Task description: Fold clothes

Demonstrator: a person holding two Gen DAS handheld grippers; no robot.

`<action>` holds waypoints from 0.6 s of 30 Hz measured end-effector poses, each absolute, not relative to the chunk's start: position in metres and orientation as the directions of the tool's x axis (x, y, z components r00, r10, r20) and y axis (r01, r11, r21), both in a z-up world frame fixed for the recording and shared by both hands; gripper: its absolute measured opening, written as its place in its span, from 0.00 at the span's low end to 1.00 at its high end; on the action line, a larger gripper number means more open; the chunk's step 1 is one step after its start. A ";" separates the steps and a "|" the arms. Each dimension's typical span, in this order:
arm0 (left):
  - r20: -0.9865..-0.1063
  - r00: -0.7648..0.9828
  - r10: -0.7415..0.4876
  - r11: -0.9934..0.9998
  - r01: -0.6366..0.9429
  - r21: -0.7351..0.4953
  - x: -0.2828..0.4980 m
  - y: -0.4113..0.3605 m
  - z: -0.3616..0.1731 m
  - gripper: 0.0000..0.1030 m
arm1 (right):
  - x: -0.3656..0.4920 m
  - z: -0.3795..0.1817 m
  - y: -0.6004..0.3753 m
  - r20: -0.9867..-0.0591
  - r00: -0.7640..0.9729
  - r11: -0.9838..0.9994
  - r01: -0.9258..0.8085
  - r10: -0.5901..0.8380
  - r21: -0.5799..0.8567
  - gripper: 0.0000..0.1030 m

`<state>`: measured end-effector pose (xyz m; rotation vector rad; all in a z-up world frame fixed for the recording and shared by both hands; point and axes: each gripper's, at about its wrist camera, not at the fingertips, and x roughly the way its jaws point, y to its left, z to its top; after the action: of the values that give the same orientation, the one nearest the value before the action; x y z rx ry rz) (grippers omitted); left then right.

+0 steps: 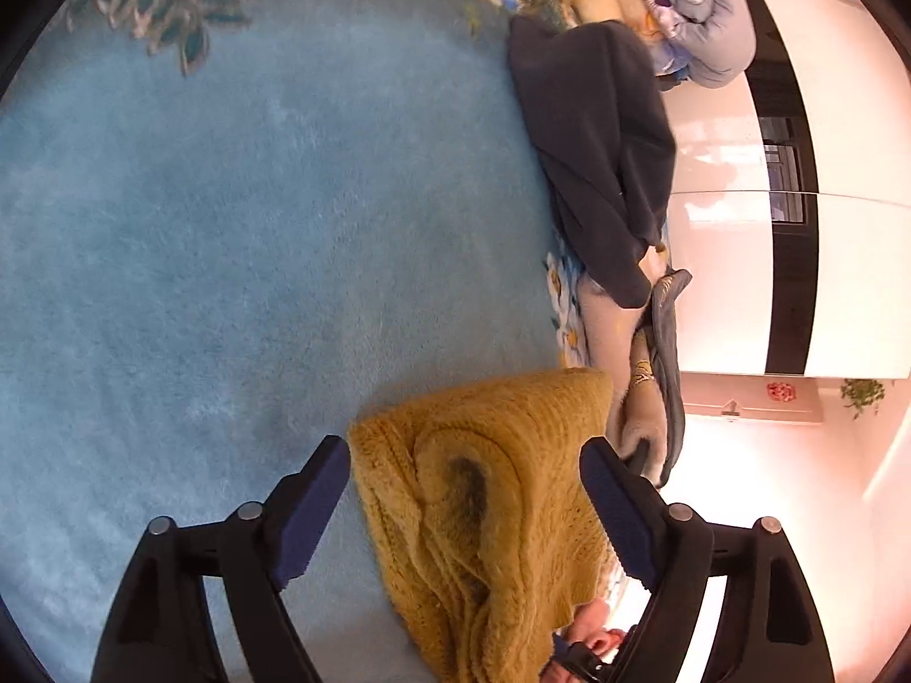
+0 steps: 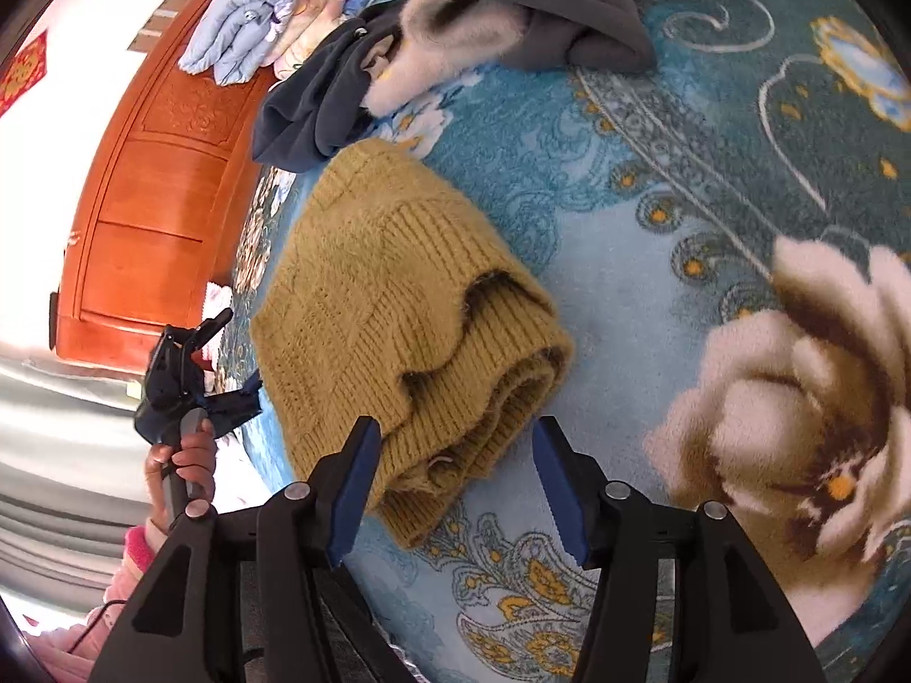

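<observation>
A mustard-yellow knit sweater (image 1: 489,489) lies folded into a compact bundle on the blue patterned blanket (image 1: 228,227). It also shows in the right wrist view (image 2: 393,307), with its rolled edge toward me. My left gripper (image 1: 464,489) is open, its jaws standing either side of the sweater without closing on it. My right gripper (image 2: 455,484) is open too, just at the sweater's near edge. The left gripper also shows in the right wrist view (image 2: 228,364), held in a hand at the sweater's left side.
A dark grey garment (image 1: 598,159) and a cream fleece piece (image 2: 455,40) lie in a pile beyond the sweater. Folded light-blue quilts (image 2: 250,17) sit at the far end. A wooden cabinet (image 2: 154,216) stands beside the bed's edge.
</observation>
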<state>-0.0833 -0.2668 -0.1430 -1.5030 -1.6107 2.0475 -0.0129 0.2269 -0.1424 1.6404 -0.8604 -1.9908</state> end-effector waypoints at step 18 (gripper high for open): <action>-0.631 -0.488 0.603 -0.472 0.419 -0.775 -0.101 -0.245 -0.159 0.84 | 0.002 -0.158 0.222 -0.700 -0.189 -0.688 -0.136 -0.689 0.713 0.55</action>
<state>-0.1011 -0.2447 -0.1594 -1.5132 -1.5365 2.1000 0.0016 0.2218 -0.1580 1.6902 -0.9528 -1.9333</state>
